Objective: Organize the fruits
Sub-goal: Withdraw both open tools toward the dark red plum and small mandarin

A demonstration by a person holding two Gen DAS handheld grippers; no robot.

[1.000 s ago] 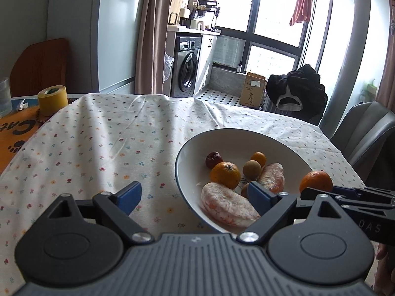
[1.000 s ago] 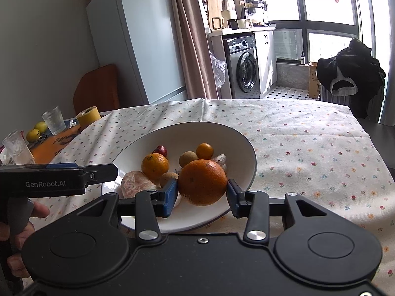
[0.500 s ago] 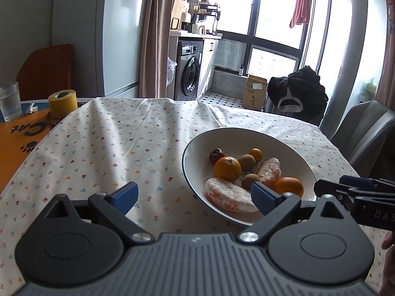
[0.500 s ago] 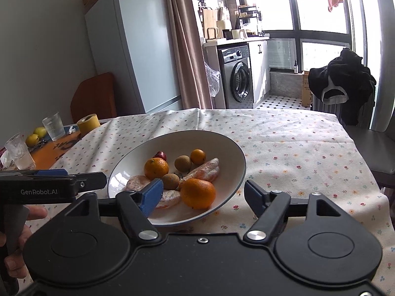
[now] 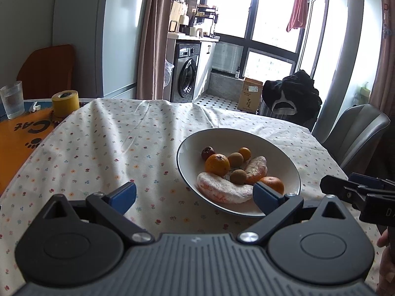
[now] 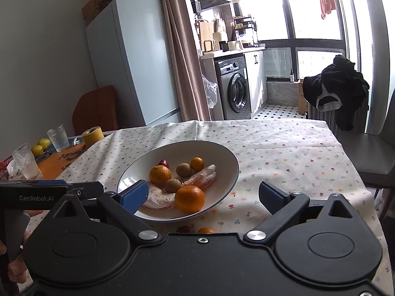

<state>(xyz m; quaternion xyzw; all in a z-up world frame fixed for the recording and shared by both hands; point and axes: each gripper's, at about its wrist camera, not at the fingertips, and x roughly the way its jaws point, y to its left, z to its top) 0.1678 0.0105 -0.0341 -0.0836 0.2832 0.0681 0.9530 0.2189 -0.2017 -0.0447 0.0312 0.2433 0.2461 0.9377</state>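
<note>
The white bowl (image 6: 229,165) sits on the flower-print cloth of the worktop (image 6: 284,153) and already holds most of the fruit: a mandarin (image 6: 189,198) at its near rim, a second orange (image 6: 160,175) further in, two brown kiwis (image 6: 172,185) between them, a small kumquat-like fruit (image 6: 197,163), a dark red fruit (image 6: 163,163) at the back, and two peeled citrus pieces, one pale pink (image 5: 222,191) along the near wall and one more orange (image 6: 203,180) beside the kiwis; in my judgement the collecting is largely done, with the mandarin lying free in the bowl and touched by neither tool; what looks left is small: the right wrist view shows a sliver of orange fruit (image 6: 206,230) and something reddish (image 6: 185,229) on the cloth just in front of the bowl, mostly hidden by the tool body, so I cannot tell exactly what they are, and two yellow fruits (image 6: 40,145) sit far off by the glasses (image 6: 58,138), perhaps not part of the job; the right gripper (image 6: 202,197) hangs just short of the bowl with its fingers spread wide and empty; the left gripper (image 5: 195,196) hovers near the bowl's left edge, fingers likewise released and holding nothing; a roll of yellow tape (image 5: 65,103) stands well apart
</note>
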